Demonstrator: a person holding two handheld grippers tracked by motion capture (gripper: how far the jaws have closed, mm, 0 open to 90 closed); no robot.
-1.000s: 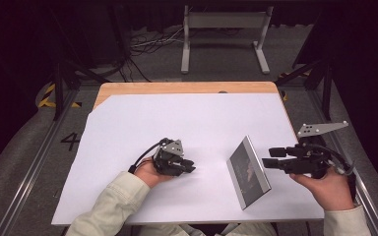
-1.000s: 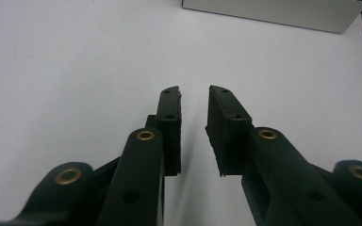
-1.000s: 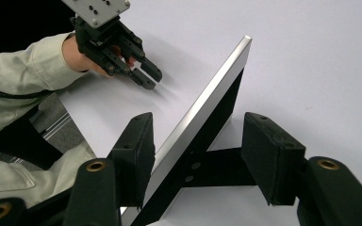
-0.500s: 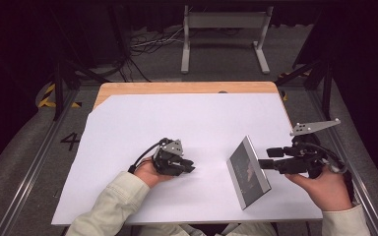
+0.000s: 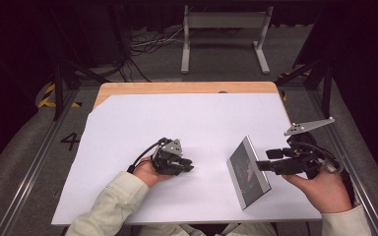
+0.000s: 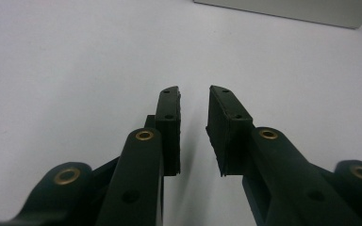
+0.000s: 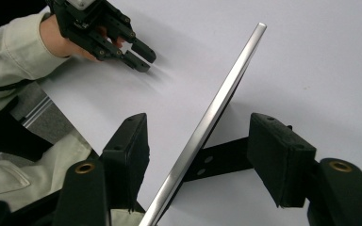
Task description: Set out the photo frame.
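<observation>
One picture frame [image 5: 248, 172], two claws, one white table [image 5: 202, 118].

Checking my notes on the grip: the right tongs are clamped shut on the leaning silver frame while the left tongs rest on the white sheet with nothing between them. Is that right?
Not quite. The right tongs are open: in the right gripper view the silver frame stands between the pads with a gap on each side, and they have just been opening. The left tongs do rest, holding nothing, on the white sheet.

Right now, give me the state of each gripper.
Left gripper: open, nothing between its jaws.
Right gripper: open, jaws just been opening; the picture frame stands between them, pads clear of it.
</observation>
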